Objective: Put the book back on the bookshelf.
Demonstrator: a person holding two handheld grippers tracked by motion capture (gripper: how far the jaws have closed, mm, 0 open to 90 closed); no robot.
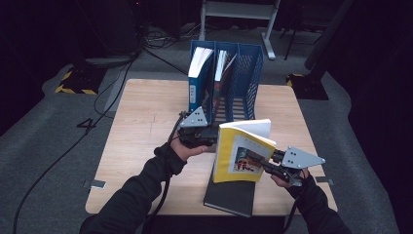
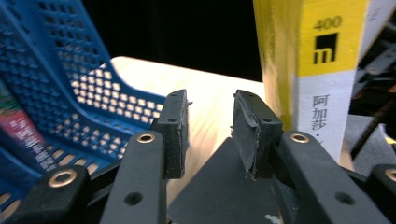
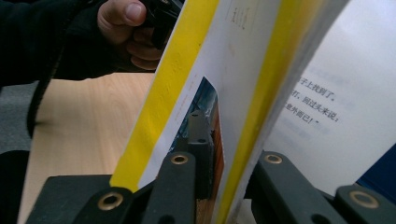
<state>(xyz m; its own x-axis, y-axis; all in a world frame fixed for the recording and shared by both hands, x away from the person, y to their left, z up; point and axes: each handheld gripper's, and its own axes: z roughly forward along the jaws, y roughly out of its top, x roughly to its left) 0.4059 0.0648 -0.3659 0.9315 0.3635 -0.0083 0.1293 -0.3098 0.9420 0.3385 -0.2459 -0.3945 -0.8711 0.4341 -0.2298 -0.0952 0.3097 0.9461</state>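
The right gripper (image 1: 267,166) is clamped on the yellow book (image 1: 242,152), one jaw on each side of its cover. The left gripper (image 2: 211,126) stands part open and empty, the book just beside one jaw. Beyond its jaws, the blue file rack (image 1: 248,73) holds two upright books (image 1: 199,66) in separate compartments.

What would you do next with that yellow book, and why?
Probably carry it toward the blue file rack: the right hand-held gripper clamps the yellow book upright above the table, the left hand-held gripper stands open beside it, and the rack's right slot looks free.
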